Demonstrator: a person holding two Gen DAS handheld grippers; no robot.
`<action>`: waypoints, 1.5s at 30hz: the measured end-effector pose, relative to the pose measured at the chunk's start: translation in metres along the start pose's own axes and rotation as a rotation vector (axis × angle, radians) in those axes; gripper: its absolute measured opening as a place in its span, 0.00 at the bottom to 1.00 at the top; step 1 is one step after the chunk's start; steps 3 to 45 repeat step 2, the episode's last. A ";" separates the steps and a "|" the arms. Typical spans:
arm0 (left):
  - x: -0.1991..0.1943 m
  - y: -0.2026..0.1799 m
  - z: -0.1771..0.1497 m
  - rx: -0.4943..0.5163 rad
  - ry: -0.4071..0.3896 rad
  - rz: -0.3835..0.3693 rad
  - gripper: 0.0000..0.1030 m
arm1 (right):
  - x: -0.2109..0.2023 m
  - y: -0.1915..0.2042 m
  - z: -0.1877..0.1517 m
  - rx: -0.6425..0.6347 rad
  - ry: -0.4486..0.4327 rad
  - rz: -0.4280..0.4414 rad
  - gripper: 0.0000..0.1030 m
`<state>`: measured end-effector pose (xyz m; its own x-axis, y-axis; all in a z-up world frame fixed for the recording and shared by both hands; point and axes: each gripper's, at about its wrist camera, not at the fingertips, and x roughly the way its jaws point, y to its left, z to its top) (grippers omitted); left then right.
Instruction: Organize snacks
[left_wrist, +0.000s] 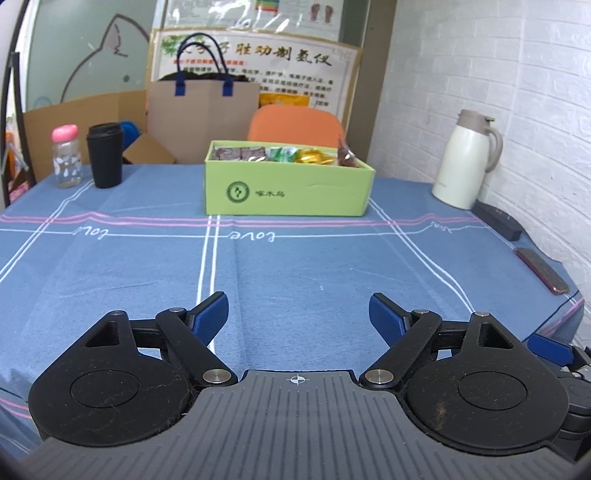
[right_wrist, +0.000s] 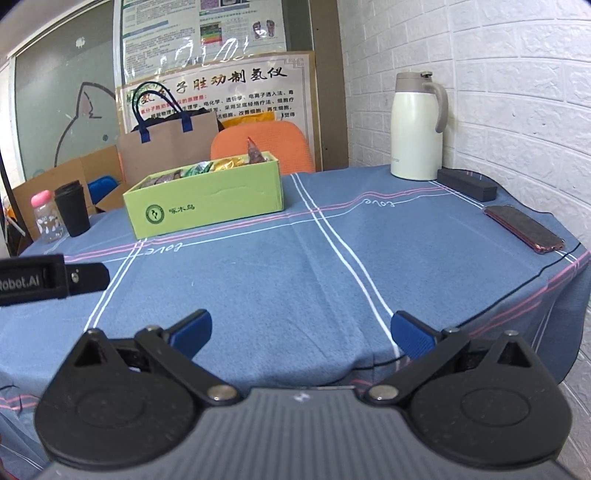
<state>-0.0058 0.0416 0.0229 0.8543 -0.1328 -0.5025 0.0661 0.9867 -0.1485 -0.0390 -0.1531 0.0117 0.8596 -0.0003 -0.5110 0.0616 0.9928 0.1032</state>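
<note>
Bright even light; poster (right_wrist: 207, 48) glare; sharp centre, fisheye-bent edges

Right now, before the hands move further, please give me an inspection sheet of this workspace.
Surface: blue tablecloth with white and pink lines, slightly wrinkled; middle bare.
Job's things: green box at the far side, open, with wrapped snacks inside; no snack seen outside it.
Clutter: pink-capped bottle and black cup far left; cream thermos jug, black case and phone along the right.
Grippers: left gripper and right gripper both open, empty, above the near cloth.
Cables: nothing seen.
Surroundings: orange chair, paper bag, cardboard, posters, white brick wall.
</note>
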 end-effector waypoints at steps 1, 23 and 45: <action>0.000 -0.001 0.000 0.005 -0.001 -0.005 0.70 | -0.001 0.000 -0.001 0.001 0.000 -0.003 1.00; 0.000 -0.002 -0.001 0.007 -0.002 -0.003 0.71 | -0.001 -0.002 -0.002 0.002 -0.001 -0.006 1.00; 0.000 -0.002 -0.001 0.007 -0.002 -0.003 0.71 | -0.001 -0.002 -0.002 0.002 -0.001 -0.006 1.00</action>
